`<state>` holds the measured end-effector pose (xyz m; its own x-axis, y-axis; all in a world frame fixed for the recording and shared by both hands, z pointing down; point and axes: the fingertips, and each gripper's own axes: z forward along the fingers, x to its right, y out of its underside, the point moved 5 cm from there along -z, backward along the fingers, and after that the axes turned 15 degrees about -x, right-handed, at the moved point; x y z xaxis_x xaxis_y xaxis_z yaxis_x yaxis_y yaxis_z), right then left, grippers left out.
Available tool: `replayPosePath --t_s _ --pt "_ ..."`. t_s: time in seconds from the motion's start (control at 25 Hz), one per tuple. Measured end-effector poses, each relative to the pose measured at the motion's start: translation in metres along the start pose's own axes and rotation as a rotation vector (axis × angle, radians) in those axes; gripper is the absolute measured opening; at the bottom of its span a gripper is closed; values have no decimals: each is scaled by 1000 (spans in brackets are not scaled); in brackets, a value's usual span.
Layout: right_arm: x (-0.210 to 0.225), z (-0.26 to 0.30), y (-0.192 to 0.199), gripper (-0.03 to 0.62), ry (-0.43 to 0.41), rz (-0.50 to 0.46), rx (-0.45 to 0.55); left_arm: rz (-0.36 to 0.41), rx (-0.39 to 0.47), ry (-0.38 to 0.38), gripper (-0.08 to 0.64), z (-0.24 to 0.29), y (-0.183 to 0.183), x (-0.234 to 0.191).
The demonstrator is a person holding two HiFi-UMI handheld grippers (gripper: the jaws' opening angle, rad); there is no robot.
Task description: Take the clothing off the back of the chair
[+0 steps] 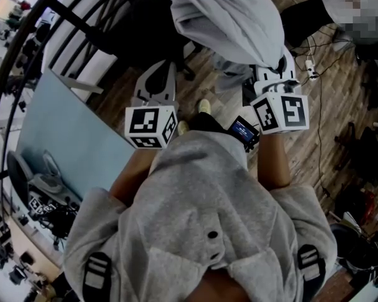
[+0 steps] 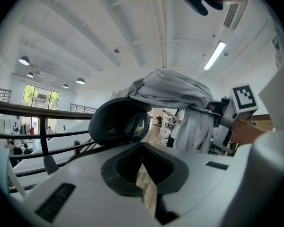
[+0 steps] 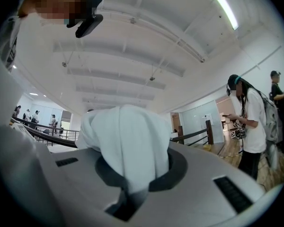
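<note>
Clothing (image 1: 230, 17) in right hand-held gripper (image 1: 272, 73)

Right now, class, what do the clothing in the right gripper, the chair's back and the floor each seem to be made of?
Clothing: soft light grey knit, probably cotton fleece; it is matte and bunches in thick folds.
Chair back: black, likely moulded plastic; smooth curved shell with a slight sheen.
Floor: wood or wood-look laminate; plank seams and grain show.

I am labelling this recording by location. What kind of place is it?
Probably a large open office or lab hall: a high white ceiling with strip lights, a black railing as on an upper floor, and a wood floor with cables.
</note>
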<state>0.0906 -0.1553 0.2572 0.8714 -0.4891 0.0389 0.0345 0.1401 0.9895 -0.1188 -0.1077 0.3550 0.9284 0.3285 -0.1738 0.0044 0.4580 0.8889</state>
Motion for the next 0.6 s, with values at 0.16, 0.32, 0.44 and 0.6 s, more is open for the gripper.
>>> replayPosePath --t_s 0.16,0.32,0.44,0.6 --pt "5 -7 -1 54 3 20 12 49 8 -10 9 -3 -4 5" --pt "4 -18 -5 54 14 30 40 80 17 -13 9 -8 -4 5" --pt "2 -27 -6 54 21 29 67 80 21 -5 9 -11 -3 4" --pt "6 -36 -7 54 31 28 79 85 24 4 9 -11 -4 7"
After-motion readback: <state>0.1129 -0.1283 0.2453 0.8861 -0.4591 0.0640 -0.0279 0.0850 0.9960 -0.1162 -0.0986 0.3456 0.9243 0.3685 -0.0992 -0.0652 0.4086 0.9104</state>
